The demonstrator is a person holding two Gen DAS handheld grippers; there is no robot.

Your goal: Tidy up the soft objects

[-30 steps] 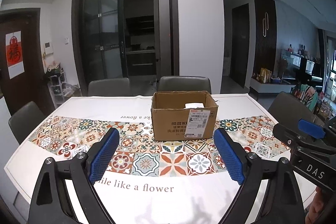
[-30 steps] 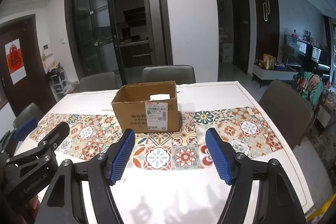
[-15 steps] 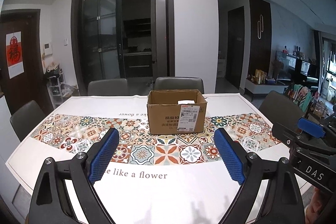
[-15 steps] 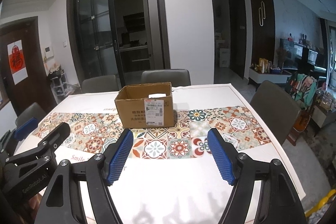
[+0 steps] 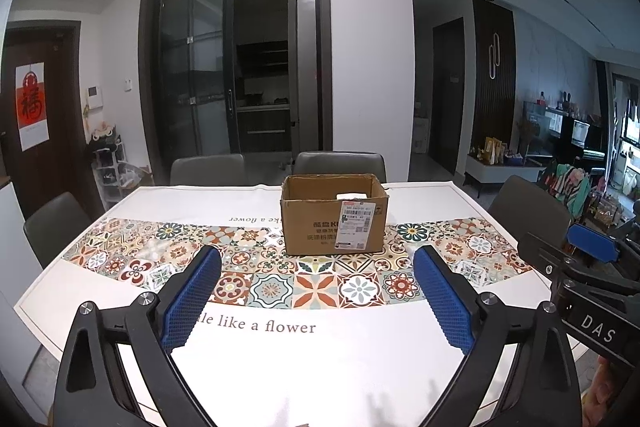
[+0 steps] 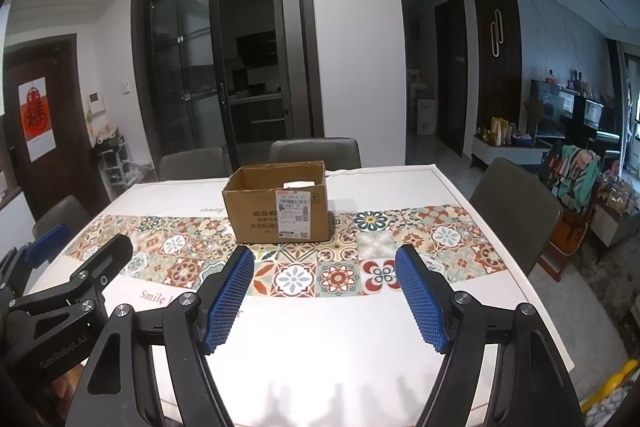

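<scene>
- Left wrist view shows the left gripper (image 5: 316, 301) held above the near side of the table (image 5: 280, 367), its two blue pads spread wide with nothing between them.
- Right wrist view shows the right gripper (image 6: 325, 297) the same way: blue pads far apart, holding nothing, above the near part of the table.
- Each gripper can be seen at the edge of the other one's view, so they are side by side.
- A white cloth with a band of colorful flower tiles (image 5: 280, 283) covers the table.
- Past the pads, on the far side of that band, sits a brown cardboard box (image 5: 334, 219) with its top open and a white label (image 5: 356, 225) on the front.
- Something white (image 5: 352, 195) peeks out inside the box, near the back right; I cannot tell what it is.
- Gray chairs (image 5: 340, 163) stand around the table.
</scene>
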